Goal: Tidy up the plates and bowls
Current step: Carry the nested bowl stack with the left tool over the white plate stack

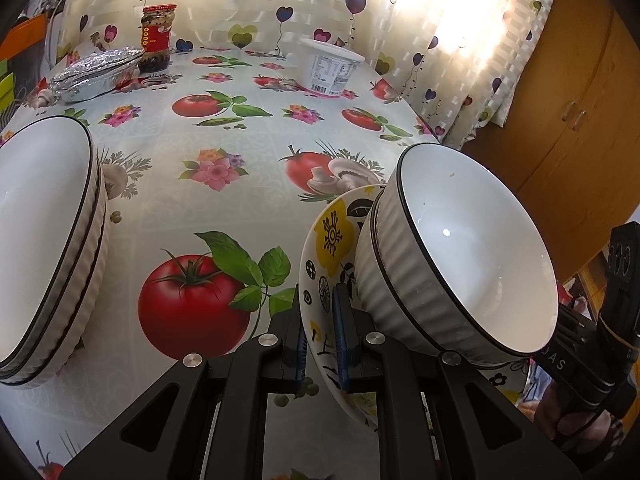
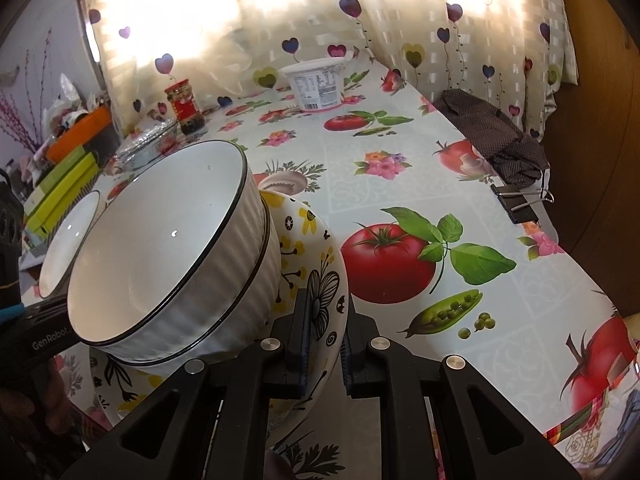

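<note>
A floral plate (image 1: 332, 240) with yellow and black flowers carries two nested white ribbed bowls (image 1: 460, 248) with dark rims. My left gripper (image 1: 320, 344) is shut on the plate's left rim. My right gripper (image 2: 326, 344) is shut on the plate's right rim (image 2: 320, 280), with the nested bowls (image 2: 168, 248) to its left. The load is held tilted above the table. A second stack of white ribbed bowls (image 1: 48, 232) stands on the table at the left; it also shows in the right wrist view (image 2: 68, 236).
The tablecloth (image 1: 224, 136) has tomato prints. At the back stand a red-lidded jar (image 1: 156, 38), a foil-covered dish (image 1: 96, 74) and a white tub (image 1: 332, 68). A dark cloth (image 2: 496, 136) and binder clip (image 2: 520, 200) lie at the right edge. A wooden cabinet (image 1: 568, 112) stands right.
</note>
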